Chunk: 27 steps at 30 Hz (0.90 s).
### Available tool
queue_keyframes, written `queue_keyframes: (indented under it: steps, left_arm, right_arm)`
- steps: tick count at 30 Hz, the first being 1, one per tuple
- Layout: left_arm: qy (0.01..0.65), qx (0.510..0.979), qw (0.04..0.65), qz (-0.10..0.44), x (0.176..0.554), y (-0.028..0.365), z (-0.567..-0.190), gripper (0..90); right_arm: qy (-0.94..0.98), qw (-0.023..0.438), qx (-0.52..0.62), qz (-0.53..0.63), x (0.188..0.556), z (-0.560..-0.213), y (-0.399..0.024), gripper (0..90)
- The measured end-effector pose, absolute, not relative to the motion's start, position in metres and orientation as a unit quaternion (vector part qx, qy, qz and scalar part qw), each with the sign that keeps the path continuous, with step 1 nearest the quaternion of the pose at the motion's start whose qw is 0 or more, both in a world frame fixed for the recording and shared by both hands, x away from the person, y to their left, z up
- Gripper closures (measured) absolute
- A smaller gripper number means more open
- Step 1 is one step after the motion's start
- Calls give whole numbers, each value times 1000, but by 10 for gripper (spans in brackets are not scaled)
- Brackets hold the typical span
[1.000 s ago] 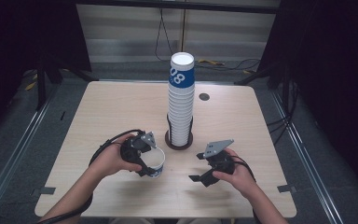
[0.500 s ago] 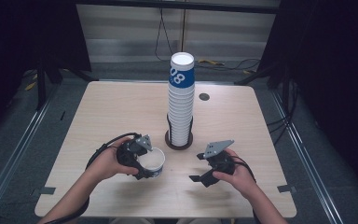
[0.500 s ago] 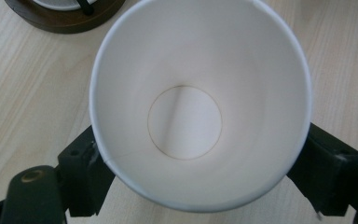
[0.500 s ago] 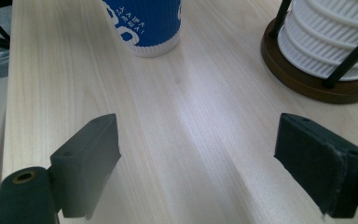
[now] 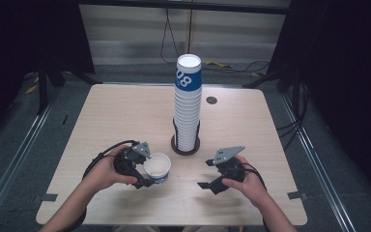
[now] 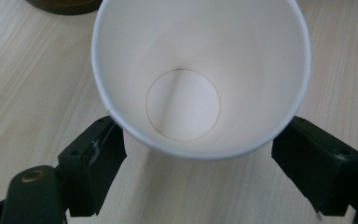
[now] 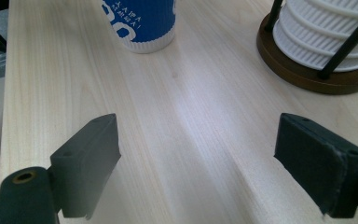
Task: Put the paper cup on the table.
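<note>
In the lower left of the high view, the left gripper (image 5: 145, 169) sits around a single paper cup (image 5: 157, 167) that stands upright on the table (image 5: 116, 116), its open mouth facing up. The cup lies directly between the jaws, so the left hand (image 5: 104, 171) is plainly the nearer one — the right gripper (image 5: 211, 175), in the lower right, is apart from it with nothing between its jaws. Just above and between the two, at the middle of the frame, a tall stack of cups (image 5: 188, 106) rises from a dark round holder (image 5: 185, 145); I count one stack and one loose cup. The cup's long axis runs vertically, as does the stack's.

In the left gripper view, the cup (image 6: 200, 79) takes up the upper centre, seen down into its white inside. The jaws stand at either side of its wall below the rim and have just been closing with the cup between them. The left one meets the wall, the right one looks close but I cannot tell whether it presses — a loose hold at best.

In the right gripper view, the jaws stand wide apart over bare table (image 7: 182, 140). The blue-and-white cup (image 7: 142, 23) is at the upper left, the holder (image 7: 307, 70) with the stack at the upper right — one of each.
</note>
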<state>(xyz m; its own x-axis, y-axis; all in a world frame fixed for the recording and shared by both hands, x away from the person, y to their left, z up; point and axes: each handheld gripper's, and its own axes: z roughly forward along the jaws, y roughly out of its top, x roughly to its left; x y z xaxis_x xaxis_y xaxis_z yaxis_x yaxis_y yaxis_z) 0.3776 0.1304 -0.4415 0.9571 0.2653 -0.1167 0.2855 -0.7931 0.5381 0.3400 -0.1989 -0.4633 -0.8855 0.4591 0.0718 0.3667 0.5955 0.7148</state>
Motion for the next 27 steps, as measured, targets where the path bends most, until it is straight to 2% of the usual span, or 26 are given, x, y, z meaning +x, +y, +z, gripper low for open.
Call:
queue_keyframes:
  steps: [27]
  left_arm:
    - [216, 918, 333, 6, 374, 180, -452, 168]
  right_arm:
    - [882, 63, 252, 392, 335, -471, -212, 132]
